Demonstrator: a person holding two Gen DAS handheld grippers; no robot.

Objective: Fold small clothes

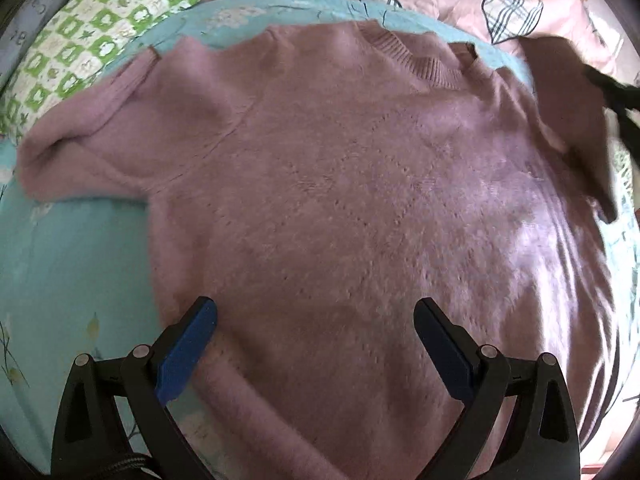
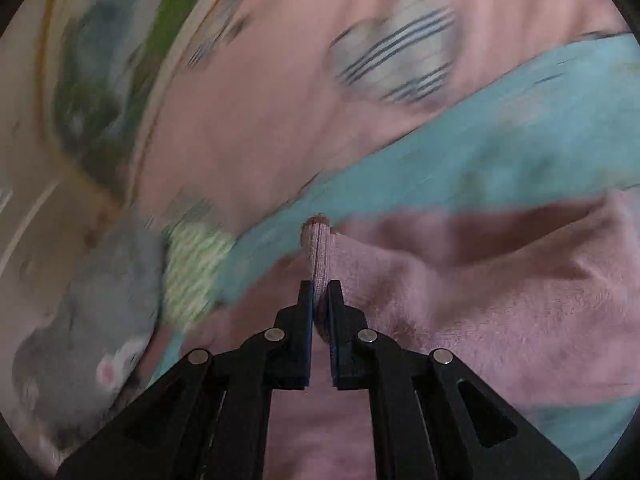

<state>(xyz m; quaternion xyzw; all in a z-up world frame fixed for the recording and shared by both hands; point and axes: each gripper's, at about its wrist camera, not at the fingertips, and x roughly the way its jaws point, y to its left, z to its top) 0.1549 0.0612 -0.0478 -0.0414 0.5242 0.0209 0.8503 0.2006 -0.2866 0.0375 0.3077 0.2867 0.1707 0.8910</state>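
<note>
A small pink knitted sweater (image 1: 340, 184) lies flat on a light blue sheet (image 1: 72, 264), collar away from me, one sleeve spread to the left. My left gripper (image 1: 316, 320) is open above the sweater's lower part, holding nothing. My right gripper (image 2: 319, 292) is shut on the cuff of the sweater's other sleeve (image 2: 318, 248) and holds it lifted; it shows at the right edge of the left wrist view (image 1: 616, 92), with the sleeve (image 1: 572, 120) hanging from it. The right wrist view is blurred by motion.
A green-and-white checked pillow (image 1: 92, 36) lies at the far left. A pink quilt with plaid patches (image 1: 512, 4) lies beyond the sweater. A grey plush toy (image 2: 92, 320) lies at the left of the right wrist view.
</note>
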